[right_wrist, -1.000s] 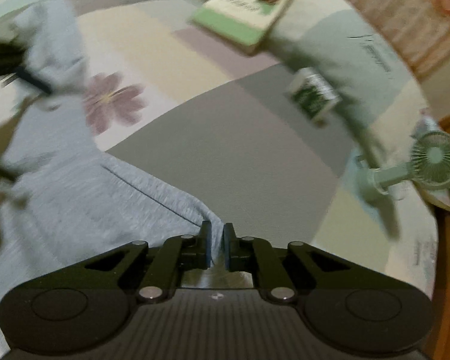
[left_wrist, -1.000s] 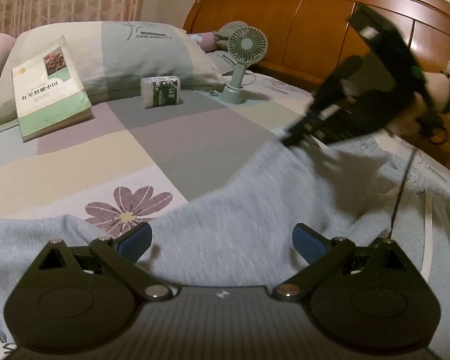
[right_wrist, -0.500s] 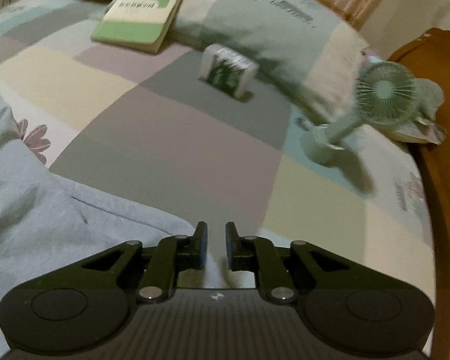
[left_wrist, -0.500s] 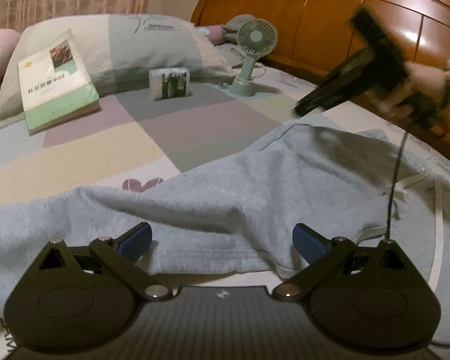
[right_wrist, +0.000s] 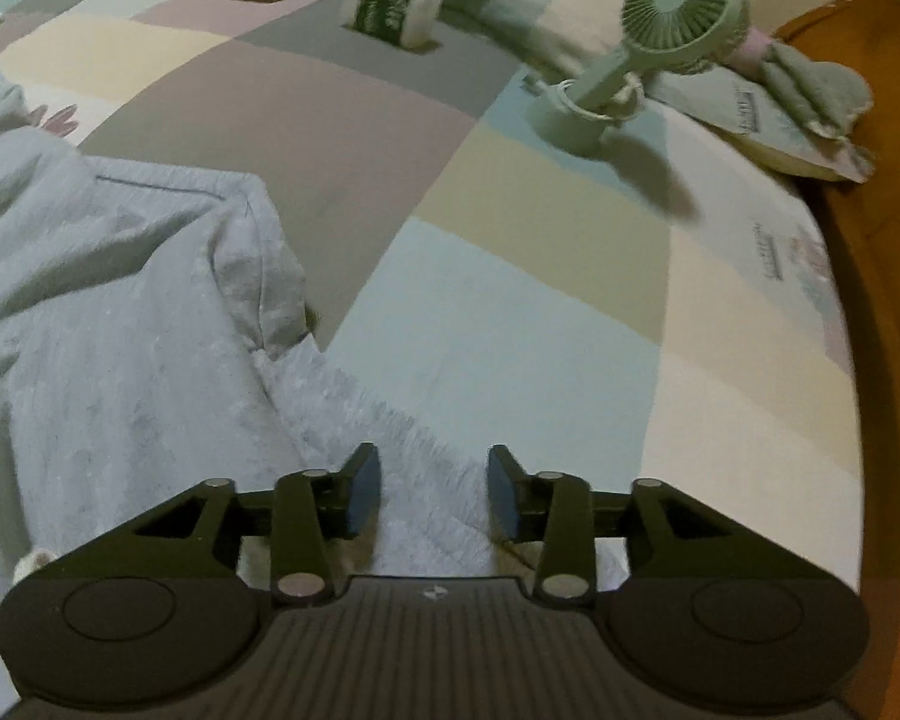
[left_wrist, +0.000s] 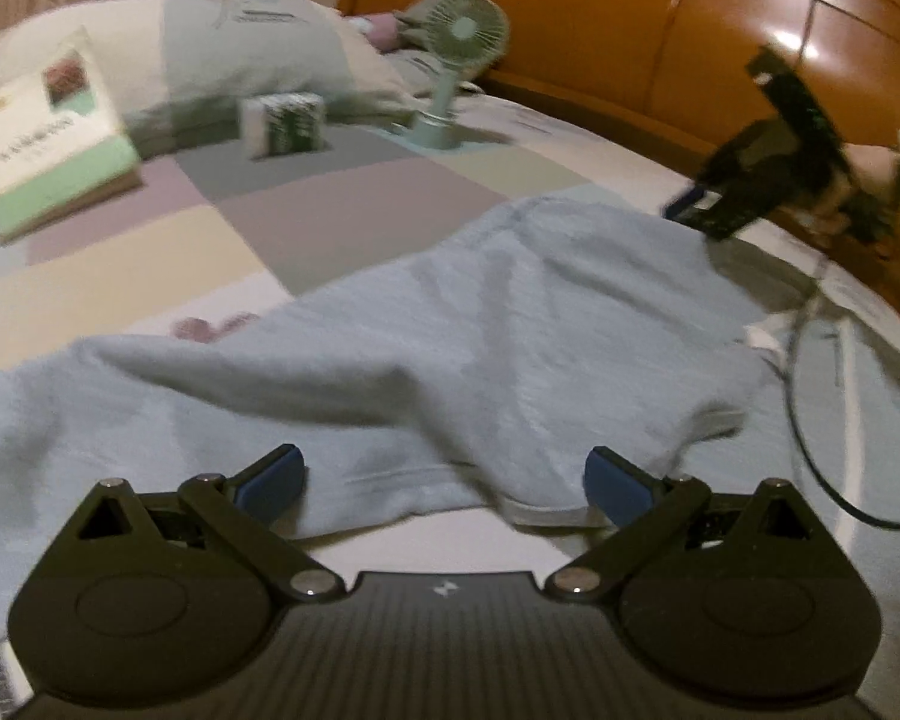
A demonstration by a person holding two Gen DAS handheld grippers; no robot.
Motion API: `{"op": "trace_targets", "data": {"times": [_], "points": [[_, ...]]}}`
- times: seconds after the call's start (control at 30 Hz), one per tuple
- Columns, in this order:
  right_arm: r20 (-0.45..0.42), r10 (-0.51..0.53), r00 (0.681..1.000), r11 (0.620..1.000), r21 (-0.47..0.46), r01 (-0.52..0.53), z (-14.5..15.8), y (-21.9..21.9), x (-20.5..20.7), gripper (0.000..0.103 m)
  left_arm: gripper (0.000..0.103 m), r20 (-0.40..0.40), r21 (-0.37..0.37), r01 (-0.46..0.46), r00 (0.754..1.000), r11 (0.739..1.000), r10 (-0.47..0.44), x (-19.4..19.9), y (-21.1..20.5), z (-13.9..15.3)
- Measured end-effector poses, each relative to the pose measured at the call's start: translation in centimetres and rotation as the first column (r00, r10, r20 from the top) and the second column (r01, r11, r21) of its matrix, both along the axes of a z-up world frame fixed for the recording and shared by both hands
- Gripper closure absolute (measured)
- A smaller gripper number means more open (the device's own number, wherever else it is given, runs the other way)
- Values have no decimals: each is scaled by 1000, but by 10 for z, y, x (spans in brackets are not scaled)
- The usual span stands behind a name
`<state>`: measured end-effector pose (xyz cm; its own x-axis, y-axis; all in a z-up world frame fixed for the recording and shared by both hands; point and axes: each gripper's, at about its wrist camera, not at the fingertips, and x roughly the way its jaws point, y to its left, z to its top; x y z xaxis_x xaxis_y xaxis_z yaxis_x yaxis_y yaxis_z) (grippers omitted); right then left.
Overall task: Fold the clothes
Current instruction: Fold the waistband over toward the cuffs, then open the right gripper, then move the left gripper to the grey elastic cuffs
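Showing the right gripper just after release: half a second earlier its fingers stood almost closed at the edge of the pale blue-grey garment; now they stand parted about midway, with cloth lying loose between them and nothing gripped. This suggests that one fold or placement has been let go, the garment lying rumpled with one part doubled over on the patchwork bed, so further smoothing or folding appears to remain. The left gripper hovers low at the near hem, fingers spread wide and empty, cloth beneath them. The left view shows the right gripper held above the garment's far edge, angled downward, a hand and pale sleeve behind it. A book, fan and packet lie well beyond
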<state>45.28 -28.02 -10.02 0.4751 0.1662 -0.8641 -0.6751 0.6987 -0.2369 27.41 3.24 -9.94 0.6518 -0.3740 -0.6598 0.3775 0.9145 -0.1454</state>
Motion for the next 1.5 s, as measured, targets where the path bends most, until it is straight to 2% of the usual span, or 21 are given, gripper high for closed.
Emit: {"op": "trace_targets", "data": {"times": [0.07,0.17,0.2,0.27,0.3,0.4,0.5,0.6,0.7,0.8,0.9,0.97,1.03,1.07,1.17,1.23,1.3,1.4,1.47,1.5], "points": [[-20,8,1000,1000,17,-8,-6,-7,11,40,3,-12,-1,22,1000,1000,-22,1,-5,-5],[-51,15,999,998,61,-11,-9,-13,14,38,2,-8,20,35,999,999,-35,1,-10,-10],[-61,17,998,997,77,-12,-10,-15,14,41,2,-2,28,39,999,999,-39,1,-12,-11],[-81,22,996,994,108,-13,-12,-19,15,92,1,8,44,46,999,998,-46,0,-15,-12],[-92,25,995,992,123,-14,-13,-21,15,93,1,11,49,48,999,998,-48,-1,-16,-13],[-48,18,999,992,123,-12,-11,-21,11,96,1,11,41,46,999,998,-46,-1,-14,-12],[35,-89,995,989,120,85,-4,-31,23,97,1,11,40,45,999,998,-45,-1,-14,-12],[47,-212,976,965,167,202,0,-44,40,100,1,11,41,44,999,998,-45,-2,-14,-12],[18,-288,958,939,203,278,5,-55,46,92,1,11,44,44,999,998,-45,-2,-14,-12],[11,-330,944,917,241,318,17,-66,34,86,1,9,41,44,999,998,-45,-2,-13,-12],[-49,-393,918,888,240,393,20,-77,15,72,1,10,48,45,999,998,-45,-2,-14,-11],[-100,-437,894,861,240,448,19,-85,3,60,1,11,54,45,999,998,-45,-2,-15,-11],[-174,-466,868,831,251,497,8,-91,-6,58,1,12,58,43,999,997,-44,-1,-16,-12],[-178,-478,860,825,244,509,1,-92,-7,58,1,12,60,42,999,997,-42,-1,-16,-12],[-125,-529,839,815,201,544,-24,-94,3,63,1,14,68,38,999,997,-39,-2,-18,-13],[-109,-561,821,791,221,570,-24,-93,9,63,1,16,76,36,999,996,-37,-2,-18,-13],[-91,-570,816,793,199,576,-21,-87,13,63,1,14,77,31,999,997,-33,-3,-18,-12],[-66,-569,819,805,159,572,-10,-75,4,56,1,5,72,14,1000,997,-14,-4,-15,-8],[-54,-572,818,801,177,572,6,-67,-11,40,1,-8,42,-5,1000,999,5,-3,-9,-5],[-58,-567,822,800,200,566,14,-62,-21,38,1,-17,26,-14,1000,1000,14,-3,-6,-3]]}}
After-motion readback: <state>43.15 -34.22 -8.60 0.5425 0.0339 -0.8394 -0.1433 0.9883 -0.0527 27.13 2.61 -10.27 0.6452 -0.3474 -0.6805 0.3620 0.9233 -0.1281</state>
